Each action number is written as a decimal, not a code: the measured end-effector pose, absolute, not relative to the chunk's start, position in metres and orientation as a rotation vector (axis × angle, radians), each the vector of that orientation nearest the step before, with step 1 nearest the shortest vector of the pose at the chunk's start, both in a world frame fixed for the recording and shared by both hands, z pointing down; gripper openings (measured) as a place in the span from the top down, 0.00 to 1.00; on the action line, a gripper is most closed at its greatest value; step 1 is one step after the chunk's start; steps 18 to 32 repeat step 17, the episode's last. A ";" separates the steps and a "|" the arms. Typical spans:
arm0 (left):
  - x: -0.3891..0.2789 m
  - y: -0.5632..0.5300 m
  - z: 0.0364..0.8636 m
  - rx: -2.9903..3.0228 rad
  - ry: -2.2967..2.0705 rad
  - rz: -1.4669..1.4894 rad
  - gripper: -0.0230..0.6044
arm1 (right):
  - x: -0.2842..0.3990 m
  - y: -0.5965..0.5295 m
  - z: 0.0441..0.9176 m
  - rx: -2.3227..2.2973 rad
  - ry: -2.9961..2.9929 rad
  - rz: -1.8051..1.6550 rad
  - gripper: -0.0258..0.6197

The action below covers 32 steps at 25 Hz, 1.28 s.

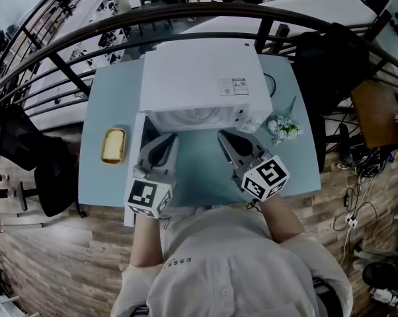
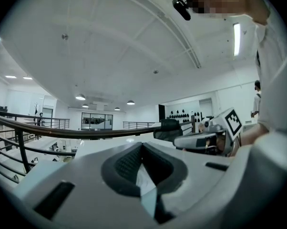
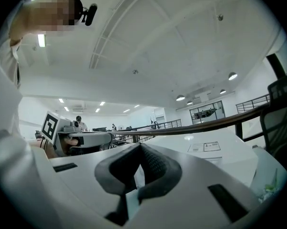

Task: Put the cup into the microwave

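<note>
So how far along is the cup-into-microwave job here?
Done: the microwave door stands open. In hand: nothing. The left tongs and right tongs are both shut and empty in front of it. Left: no cup shows on the table; whether one already sits inside cannot be told.

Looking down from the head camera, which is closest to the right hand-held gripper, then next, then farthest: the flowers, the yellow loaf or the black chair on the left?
From the right hand-held gripper:
1. Flowers, just to its right on the table.
2. Yellow loaf, over on the table's left side.
3. Black chair, off the table, far left.
</note>
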<state>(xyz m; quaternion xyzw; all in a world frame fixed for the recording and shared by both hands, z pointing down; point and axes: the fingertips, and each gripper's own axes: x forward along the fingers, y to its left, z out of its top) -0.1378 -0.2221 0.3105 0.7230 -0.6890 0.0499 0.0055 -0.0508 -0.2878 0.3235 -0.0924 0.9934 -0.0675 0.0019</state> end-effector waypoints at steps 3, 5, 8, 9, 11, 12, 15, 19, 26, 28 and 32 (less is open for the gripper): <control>-0.137 -0.225 0.309 2.270 -2.163 0.160 0.96 | -0.052 -0.290 0.322 -0.291 3.116 -0.224 0.94; -0.137 -0.226 0.308 2.273 -2.168 0.159 0.96 | -0.051 -0.292 0.323 -0.301 3.114 -0.240 0.94; -0.138 -0.228 0.306 2.270 -2.173 0.156 0.96 | -0.051 -0.295 0.323 -0.313 3.118 -0.254 0.94; -0.138 -0.228 0.305 2.270 -2.176 0.156 0.96 | -0.051 -0.296 0.322 -0.315 3.119 -0.257 0.94; -0.139 -0.229 0.303 2.268 -2.181 0.156 0.96 | -0.052 -0.298 0.322 -0.318 3.120 -0.257 0.94; -0.140 -0.229 0.303 2.266 -2.183 0.156 0.96 | -0.052 -0.298 0.322 -0.319 3.120 -0.254 0.94; -0.141 -0.229 0.306 2.257 -2.186 0.154 0.96 | -0.052 -0.298 0.325 -0.319 3.121 -0.246 0.94; -0.142 -0.228 0.309 2.252 -2.189 0.153 0.96 | -0.052 -0.298 0.326 -0.316 3.122 -0.238 0.94; -0.142 -0.228 0.309 2.252 -2.189 0.153 0.96 | -0.052 -0.298 0.326 -0.316 3.122 -0.238 0.94; -0.142 -0.228 0.309 2.252 -2.189 0.153 0.96 | -0.052 -0.298 0.326 -0.316 3.122 -0.238 0.94; -0.142 -0.228 0.309 2.252 -2.189 0.153 0.96 | -0.052 -0.298 0.326 -0.316 3.122 -0.238 0.94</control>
